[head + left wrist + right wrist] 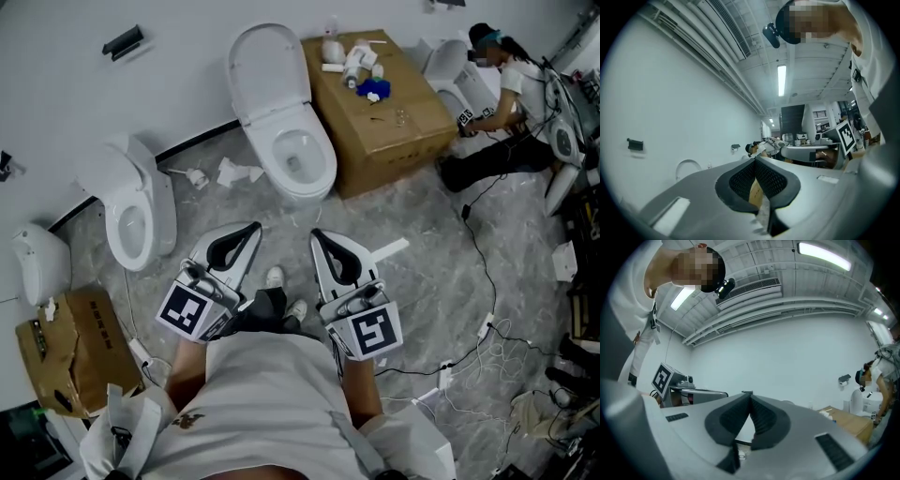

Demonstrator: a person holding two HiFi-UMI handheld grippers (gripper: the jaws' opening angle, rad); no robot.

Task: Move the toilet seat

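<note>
A white toilet point(281, 122) stands against the far wall in the head view, its lid point(267, 70) raised and the seat ring point(323, 155) down round the bowl. My left gripper point(251, 228) and right gripper point(319, 234) hover side by side over the marble floor, a short way in front of that toilet and pointing toward it. Each has its jaws closed together with nothing between them. In the left gripper view the left gripper point(755, 159) points level at the white wall, and in the right gripper view the right gripper point(747, 393) does the same.
A cardboard box point(403, 131) with bottles on top stands right of the toilet. A second toilet point(136, 206) stands at the left, and another box point(80, 347) lower left. A person point(497, 94) sits by a further toilet at far right. Cables point(478, 262) run across the floor.
</note>
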